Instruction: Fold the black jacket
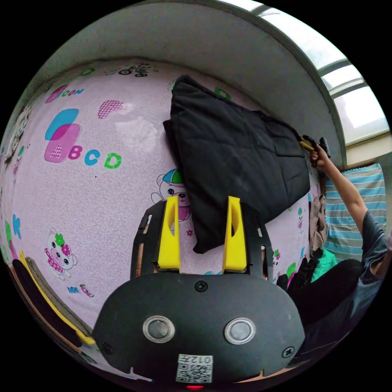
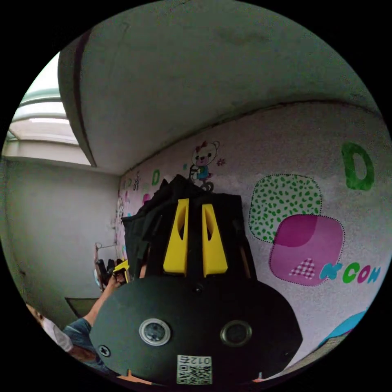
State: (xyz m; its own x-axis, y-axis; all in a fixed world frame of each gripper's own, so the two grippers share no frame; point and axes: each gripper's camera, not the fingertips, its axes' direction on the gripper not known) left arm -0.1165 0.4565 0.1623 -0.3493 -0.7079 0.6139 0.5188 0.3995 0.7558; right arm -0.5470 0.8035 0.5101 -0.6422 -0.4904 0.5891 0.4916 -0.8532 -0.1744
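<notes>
Left gripper (image 1: 202, 234) jaws spread over jacket (image 1: 237, 163) | right gripper (image 2: 195, 241) pinching jacket corner | sheet (image 1: 81, 196) beneath | clothes (image 1: 316, 222) beyond

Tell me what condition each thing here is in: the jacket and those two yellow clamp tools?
black jacket: folded over, one corner lifted off the pink sheet.
left hand-held gripper: jaws apart, holding nothing.
right hand-held gripper: jaws nearly together, clamped on the jacket's edge.
</notes>
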